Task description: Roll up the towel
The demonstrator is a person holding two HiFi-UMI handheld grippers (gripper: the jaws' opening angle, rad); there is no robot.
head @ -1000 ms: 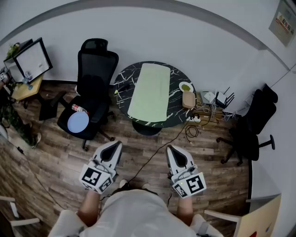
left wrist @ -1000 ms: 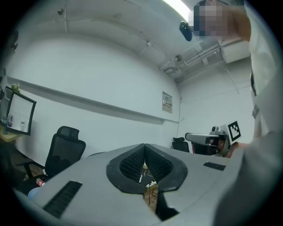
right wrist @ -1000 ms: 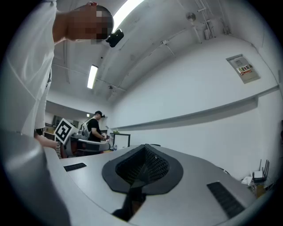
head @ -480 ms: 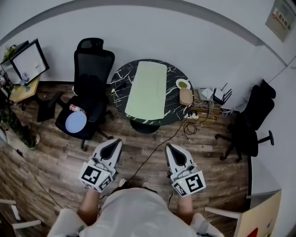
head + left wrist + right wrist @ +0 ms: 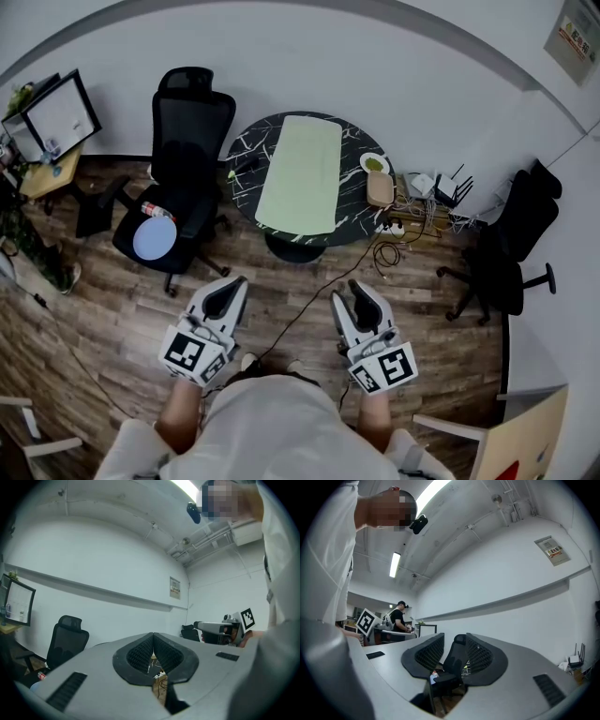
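Observation:
A pale green towel lies flat and spread lengthwise across a round black marble table, far ahead of both grippers. My left gripper hangs above the wooden floor, well short of the table, with its jaws shut and empty; in the left gripper view the pads meet. My right gripper is level with it on the right. Its jaws have just been opening and nothing is between them. In the right gripper view a gap shows between the pads, with a distant chair behind.
A black office chair left of the table carries a blue plate. A green bowl and a tan object sit at the table's right edge. Cables and routers lie beyond. Another black chair stands right, a monitor far left.
The right gripper's jaws have parted from shut to open. The left gripper stays shut. Both grippers hold their places; the head view shifted slightly.

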